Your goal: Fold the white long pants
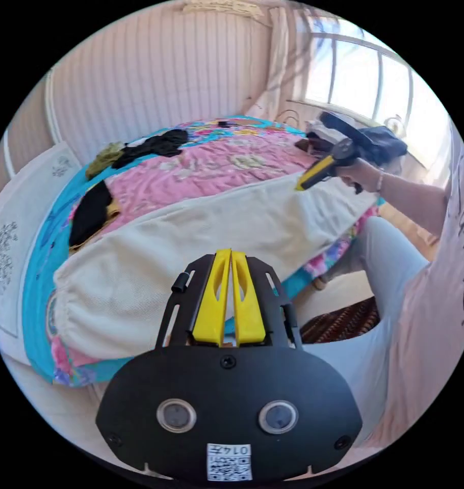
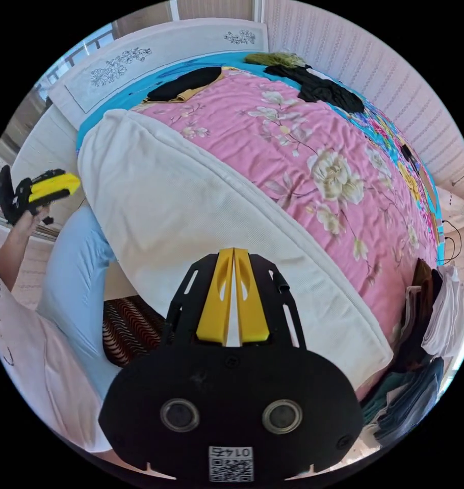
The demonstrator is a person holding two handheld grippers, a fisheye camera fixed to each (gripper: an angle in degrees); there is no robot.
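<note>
The white long pants [image 1: 191,239] [image 2: 181,193] lie stretched lengthwise along the near edge of a bed, with the gathered end toward the headboard. My left gripper [image 1: 231,252] hangs over the middle of the pants, its yellow jaws shut together. In the right gripper view the left gripper [image 2: 77,184] is held up in a hand, off the cloth and beyond the pants' end. My right gripper [image 2: 233,250] is shut too and hovers over the pants. From the left gripper view the right gripper [image 1: 299,186] has its tip at the pants' far edge; I see no cloth pinched.
The bed carries a pink flowered cover [image 1: 206,168] [image 2: 303,137]. Dark garments [image 1: 155,145] [image 2: 324,89] and a green one [image 1: 104,158] lie along its far side. A stack of clothes [image 2: 426,346] sits beyond the bed's foot. A person's leg [image 1: 385,285] stands close against the near side.
</note>
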